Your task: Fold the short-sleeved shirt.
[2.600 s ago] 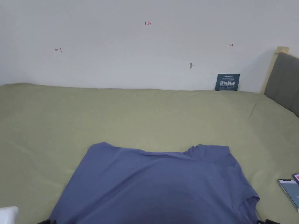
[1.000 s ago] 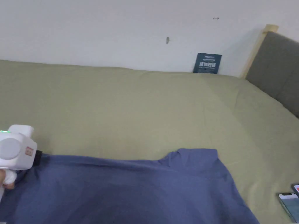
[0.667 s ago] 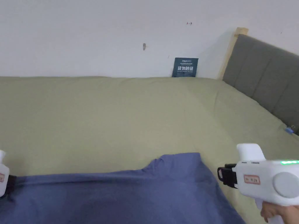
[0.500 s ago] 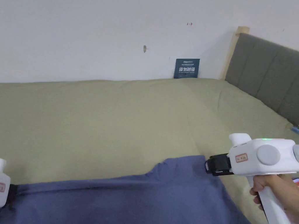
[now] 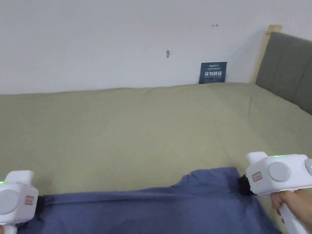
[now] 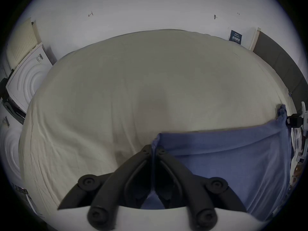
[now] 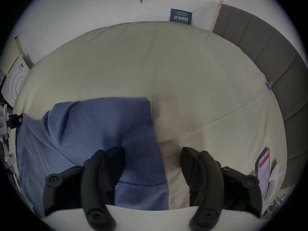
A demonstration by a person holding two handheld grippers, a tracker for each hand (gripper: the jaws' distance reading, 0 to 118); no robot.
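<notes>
We see a blue shirt [image 5: 158,210] lying at the bed's [image 5: 137,128] near edge. Our left claw [image 6: 154,151] is clamped on one corner; our right claw [image 7: 152,159] stands apart, straddling the opposite edge. Lifting now could drop that unpinched side.

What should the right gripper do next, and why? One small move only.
Probably close the right gripper on the shirt. Its jaws stand open over the shirt's right edge, while the left gripper is already shut on the opposite corner. Both corners need holding before the fabric can be lifted to fold.
</notes>
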